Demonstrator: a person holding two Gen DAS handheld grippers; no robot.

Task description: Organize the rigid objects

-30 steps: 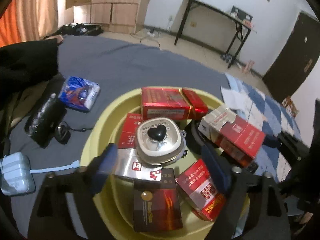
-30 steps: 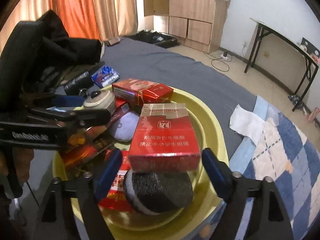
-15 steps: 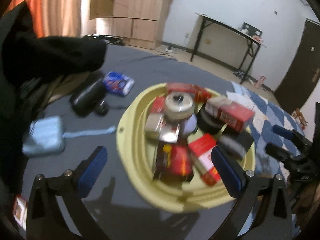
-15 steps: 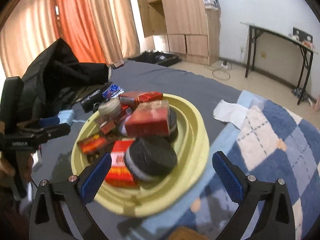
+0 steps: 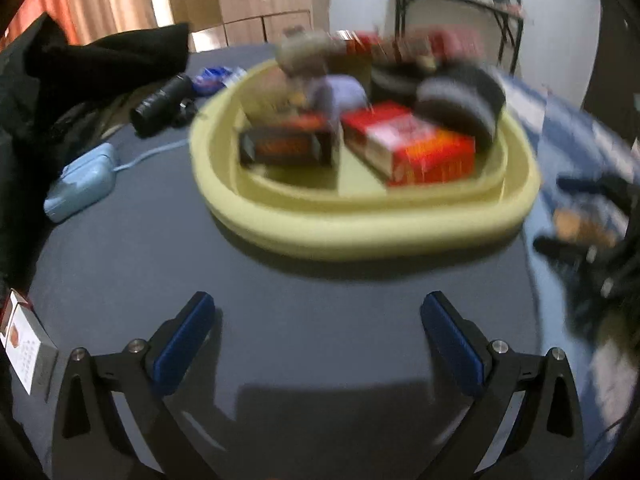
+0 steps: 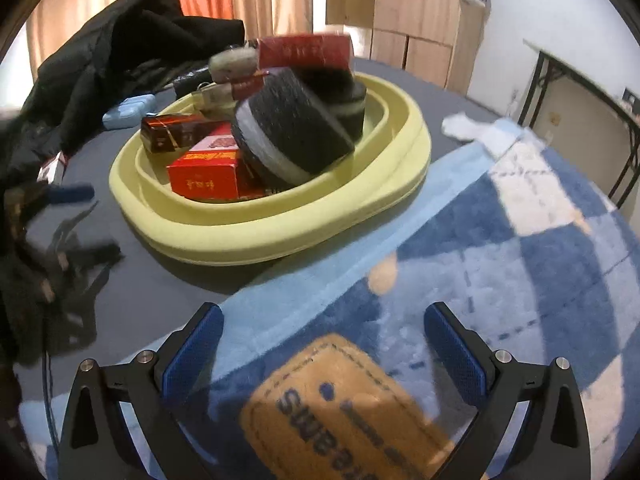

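A dark grey bed cover [image 5: 320, 320] is spreading under everything, with a blue-and-white checked blanket [image 6: 520, 260] lying over its right part and carrying a tan sewn label [image 6: 340, 404]. A black garment [image 6: 100, 60] is heaping at the far left. A pale yellow basin [image 5: 360, 224] is sitting on the cover, its edge just beside the blanket's border, and is holding the rigid objects in a pile: a black-and-grey round case [image 6: 288, 128] leaning tilted near the front, a red carton [image 5: 412, 148] lying beside a dark carton with orange print [image 5: 284, 144], further red cartons [image 6: 304, 54] and a round tin [image 6: 234, 62] stacking behind; blur is hiding the finer detail. Outside the basin, a light blue pouch [image 5: 80, 184] with a cord, a black cylinder [image 5: 162, 106] and a white-and-red pack [image 5: 24, 344] at the left edge are lying on the cover. The left tool [image 5: 320, 344] is hovering over bare cover, nothing between its widely spread pads, which have just been opening. The right tool [image 6: 324, 344] is hovering over the blanket's label, likewise gaping and empty, its jaws also having just been opening.
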